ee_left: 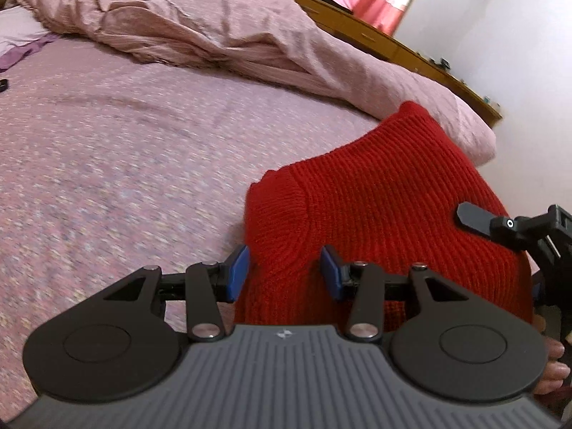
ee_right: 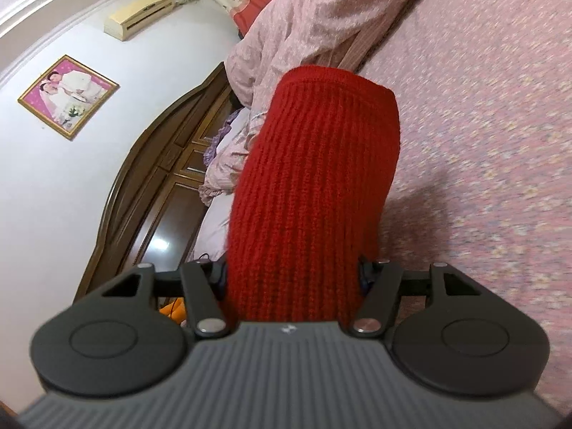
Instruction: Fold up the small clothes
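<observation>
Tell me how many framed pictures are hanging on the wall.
1. The framed picture hangs on the white wall beside the wooden headboard, in the right wrist view. Others may lie outside both views.

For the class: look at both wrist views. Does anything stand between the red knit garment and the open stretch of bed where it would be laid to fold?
Nothing visible does. Both grippers, left gripper and right gripper, grip the red knit garment. The bedspread beside it is bare; the pink quilt lies bunched farther back, apart.
</observation>
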